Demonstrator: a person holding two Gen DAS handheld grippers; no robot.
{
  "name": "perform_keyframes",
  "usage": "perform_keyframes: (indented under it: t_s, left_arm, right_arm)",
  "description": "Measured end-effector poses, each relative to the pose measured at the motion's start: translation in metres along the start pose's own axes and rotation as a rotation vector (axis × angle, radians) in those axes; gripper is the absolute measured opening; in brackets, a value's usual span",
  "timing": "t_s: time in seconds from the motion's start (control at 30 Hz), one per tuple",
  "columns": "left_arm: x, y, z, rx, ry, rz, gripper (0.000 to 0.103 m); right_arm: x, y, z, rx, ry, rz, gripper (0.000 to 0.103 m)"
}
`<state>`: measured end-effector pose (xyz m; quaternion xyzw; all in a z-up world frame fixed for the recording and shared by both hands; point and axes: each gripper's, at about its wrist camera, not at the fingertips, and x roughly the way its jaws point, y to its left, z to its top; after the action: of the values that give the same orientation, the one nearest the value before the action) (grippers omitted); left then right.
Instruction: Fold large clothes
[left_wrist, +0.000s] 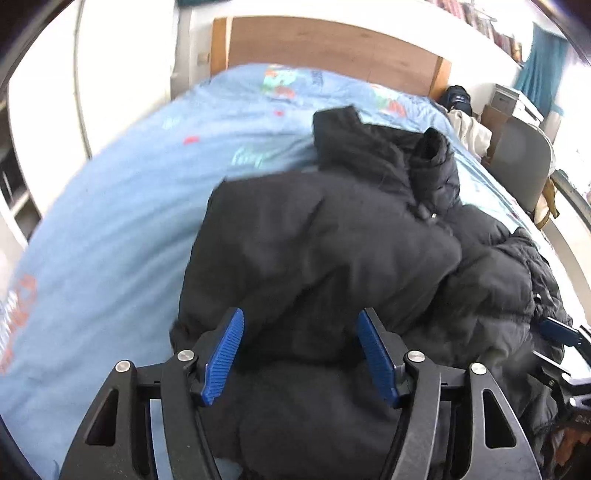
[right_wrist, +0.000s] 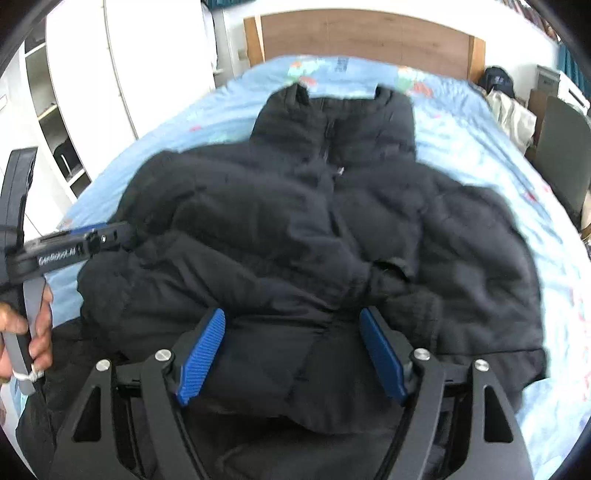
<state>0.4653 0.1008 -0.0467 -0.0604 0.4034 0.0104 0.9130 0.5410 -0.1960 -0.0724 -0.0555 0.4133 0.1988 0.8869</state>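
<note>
The left gripper (left_wrist: 299, 354) and right gripper (right_wrist: 291, 354) are both hovering with fingers released, the black puffer jacket (right_wrist: 314, 240) lying between and beyond their blue pads (right_wrist: 201, 350).

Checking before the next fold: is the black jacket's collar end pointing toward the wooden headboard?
Yes, in the right wrist view the black jacket lies on the blue bedspread with its collar nearest the wooden headboard.

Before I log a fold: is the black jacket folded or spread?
Partly folded: the black jacket lies front-up on the blue bedspread, both sleeves crossed over its front, collar still extended.
</note>
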Motion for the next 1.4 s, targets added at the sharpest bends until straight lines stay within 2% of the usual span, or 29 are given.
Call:
perform_keyframes:
  t_s: [0.17, 0.37, 0.53, 0.83, 0.93, 1.07, 1.33, 1.4]
  left_arm:
    - [0.017, -0.018, 0.01, 0.044, -0.011, 0.024, 0.064]
    - [0.041, -0.031, -0.004, 0.074, -0.008, 0.055, 0.065]
    - [0.043, -0.028, -0.013, 0.068, -0.013, 0.053, 0.067]
    - [0.039, -0.025, -0.018, 0.061, 0.005, 0.065, 0.07]
    - [0.03, -0.024, -0.019, 0.055, 0.024, 0.044, 0.07]
    - [0.006, -0.019, -0.021, 0.06, 0.053, 0.015, 0.07]
    - [-0.048, -0.01, -0.025, 0.043, 0.099, 0.051, 0.07]
    - [-0.06, -0.01, -0.027, 0.033, 0.094, 0.055, 0.075]
  right_arm:
    - [0.009, -0.007, 0.002, -0.024, 0.023, -0.021, 0.075]
    - [0.027, -0.012, -0.01, -0.007, 0.023, 0.0, 0.075]
    - [0.035, -0.019, -0.015, 0.022, 0.008, 0.033, 0.075]
    - [0.039, -0.016, -0.017, 0.012, 0.011, 0.017, 0.075]
    - [0.036, -0.015, -0.014, 0.011, 0.038, 0.006, 0.075]
    - [0.013, -0.017, -0.017, 0.008, 0.054, -0.022, 0.075]
    - [-0.052, -0.045, -0.034, 0.053, 0.048, -0.094, 0.075]
    - [-0.071, -0.049, -0.04, 0.06, 0.038, -0.107, 0.075]
